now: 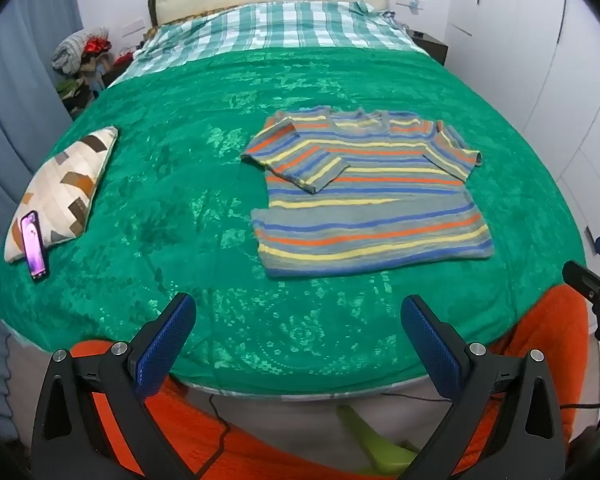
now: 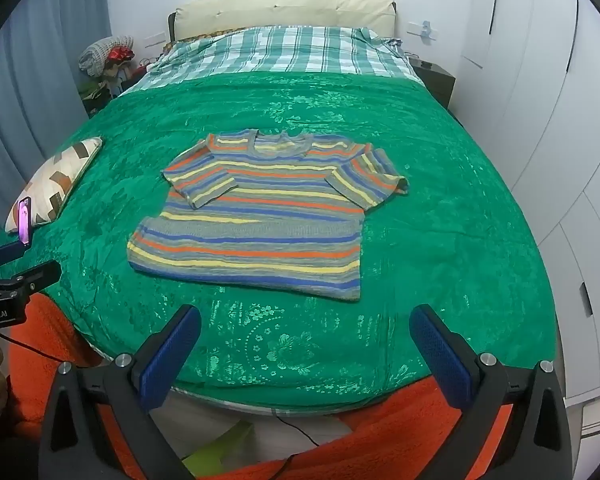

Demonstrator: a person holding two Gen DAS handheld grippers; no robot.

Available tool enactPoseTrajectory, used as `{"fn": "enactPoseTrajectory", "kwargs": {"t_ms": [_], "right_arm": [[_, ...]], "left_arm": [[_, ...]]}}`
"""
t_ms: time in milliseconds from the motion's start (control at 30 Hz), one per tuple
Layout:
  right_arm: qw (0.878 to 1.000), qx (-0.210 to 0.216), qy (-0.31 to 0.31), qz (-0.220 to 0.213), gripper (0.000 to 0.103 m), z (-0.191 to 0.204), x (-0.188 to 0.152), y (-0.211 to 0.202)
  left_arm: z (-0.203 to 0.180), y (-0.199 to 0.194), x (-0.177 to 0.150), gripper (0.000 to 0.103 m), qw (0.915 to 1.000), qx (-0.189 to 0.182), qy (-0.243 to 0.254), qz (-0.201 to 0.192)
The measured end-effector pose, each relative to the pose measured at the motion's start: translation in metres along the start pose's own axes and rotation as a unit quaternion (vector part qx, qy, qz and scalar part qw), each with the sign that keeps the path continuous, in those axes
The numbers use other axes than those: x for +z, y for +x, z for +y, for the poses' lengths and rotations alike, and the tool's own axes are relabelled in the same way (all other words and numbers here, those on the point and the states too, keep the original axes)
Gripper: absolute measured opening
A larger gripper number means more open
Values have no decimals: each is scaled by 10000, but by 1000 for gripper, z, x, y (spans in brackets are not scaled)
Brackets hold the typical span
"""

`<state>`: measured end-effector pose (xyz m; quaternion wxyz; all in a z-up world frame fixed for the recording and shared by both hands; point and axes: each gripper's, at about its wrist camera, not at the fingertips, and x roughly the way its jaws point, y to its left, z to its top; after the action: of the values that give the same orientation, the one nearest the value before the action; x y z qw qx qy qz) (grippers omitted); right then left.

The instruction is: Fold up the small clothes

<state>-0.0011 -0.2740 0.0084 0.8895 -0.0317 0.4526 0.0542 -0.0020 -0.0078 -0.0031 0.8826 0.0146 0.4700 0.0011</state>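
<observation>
Striped shirt [image 2: 256, 212] beyond open tongs [image 2: 304, 340]

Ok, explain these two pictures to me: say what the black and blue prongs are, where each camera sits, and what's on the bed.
A person holds a two-finger gripper in each hand; each carries a camera looking along its fingers. One picture comes from the left gripper, the other from the right gripper. Both are open and hold nothing. On the green blanket lies a striped shirt, spread flat with one sleeve folded inward. At the left edge are a patterned cushion and a phone.
</observation>
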Motion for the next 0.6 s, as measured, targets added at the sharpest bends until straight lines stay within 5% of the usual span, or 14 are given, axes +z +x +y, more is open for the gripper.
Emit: {"fn": "enactPoseTrajectory", "kwargs": {"t_ms": [600], "right_arm": [[10000,2,-32,3,103,4,-1,1]], "left_arm": [[-1,0,-1,102,10000,-50,-3,10]]}}
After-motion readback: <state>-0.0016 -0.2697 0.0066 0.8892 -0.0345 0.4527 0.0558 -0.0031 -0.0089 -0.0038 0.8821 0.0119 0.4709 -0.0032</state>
